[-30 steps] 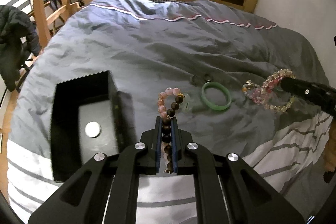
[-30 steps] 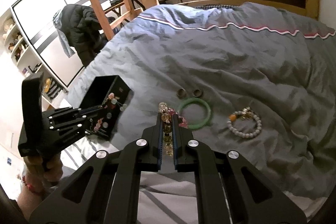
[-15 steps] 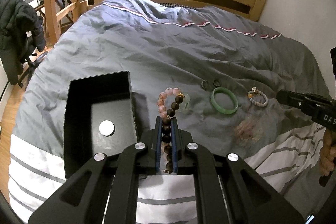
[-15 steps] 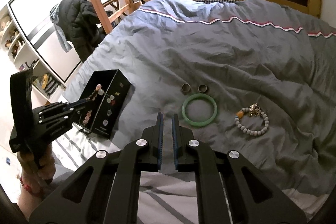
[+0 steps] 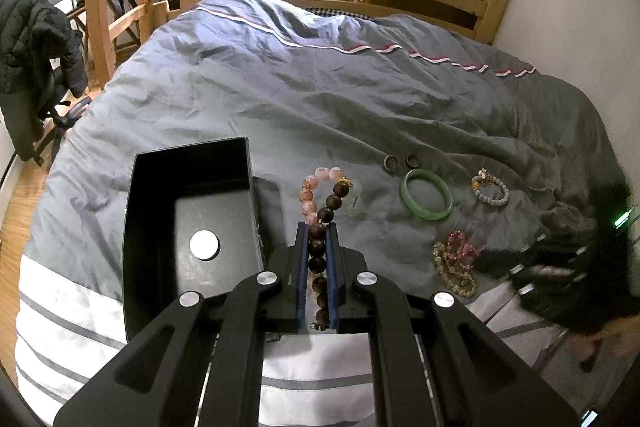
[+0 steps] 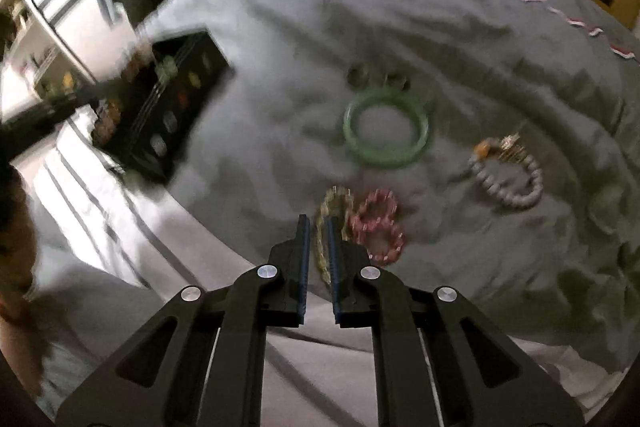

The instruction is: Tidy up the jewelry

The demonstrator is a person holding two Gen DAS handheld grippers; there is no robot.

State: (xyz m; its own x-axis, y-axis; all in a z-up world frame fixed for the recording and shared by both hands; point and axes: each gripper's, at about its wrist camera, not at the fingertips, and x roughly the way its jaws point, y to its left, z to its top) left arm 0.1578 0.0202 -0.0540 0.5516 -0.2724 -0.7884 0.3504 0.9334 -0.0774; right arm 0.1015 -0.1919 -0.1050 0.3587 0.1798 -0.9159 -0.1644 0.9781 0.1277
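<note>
Left wrist view: left gripper (image 5: pixel 317 227) clamped on a beaded bracelet (image 5: pixel 322 201), dark brown beads between the fingers, pink beads looping out ahead. Black box (image 5: pixel 188 223) at 9 o'clock of the gripper, open, a silver disc (image 5: pixel 204 245) on its floor. Green bangle (image 5: pixel 427 194) at 2 o'clock on the grey duvet (image 5: pixel 320 87); two rings (image 5: pixel 401 161) just beyond it; pale bead bracelet (image 5: pixel 490 189) to its right. Pink and yellow bracelets (image 5: pixel 456 261) lie at 3 o'clock.

Right wrist view (motion-blurred): right gripper (image 6: pixel 318 223) has its jaws slightly parted, the yellow bracelet (image 6: pixel 332 223) seen between the fingers; contact cannot be judged. Pink bracelet (image 6: pixel 378 227) touches it on the right. Bangle (image 6: pixel 387 132) at 12 o'clock, box (image 6: pixel 160 111) at 10 o'clock.
</note>
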